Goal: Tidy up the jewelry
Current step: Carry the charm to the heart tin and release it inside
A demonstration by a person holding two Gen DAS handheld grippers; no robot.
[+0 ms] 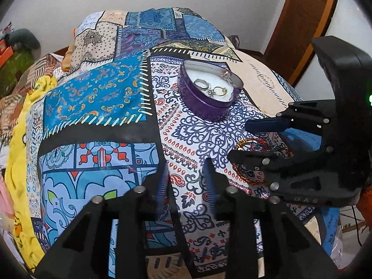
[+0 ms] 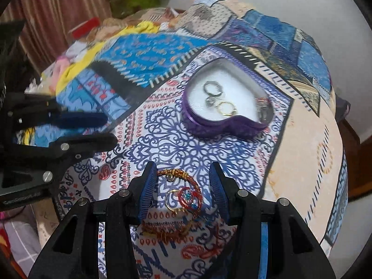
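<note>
So the right gripper (image 2: 182,193) has its blue ribbed pads standing about halfway open, one on each side of a little tangle of jewelry lying on the bed: a red-and-gold twisted thread bangle (image 2: 179,174), a small plain gold ring (image 2: 173,198) and a red beaded charm with a blue centre (image 2: 189,198). Nothing is pinched yet as far as I can see, the pads aren't touching any of it.

My guess is this stuff weighs nothing. The bangle looks stiff enough to hold its loop but the thread wrap should give decent grip, so I'd take it across the band. The little gold ring is the slippery one, and it'd probably skate out of the pads or sink into the soft patchwork bedspread (image 2: 186,144) if pressed on.

The left gripper (image 1: 187,179) is partly open too, with nothing between its fingers, hovering over bare cloth just beside the right one.

Farther up the bed sits the purple heart-shaped tin with a white lining (image 2: 234,130), open, already holding a silver ring (image 2: 212,87), a gold hoop (image 2: 226,108) and a couple of other bits I can't make out. The path from the pile to the tin looks clear. A crumpled yellow blanket (image 1: 21,125) lies off at the edge, out of the way.
</note>
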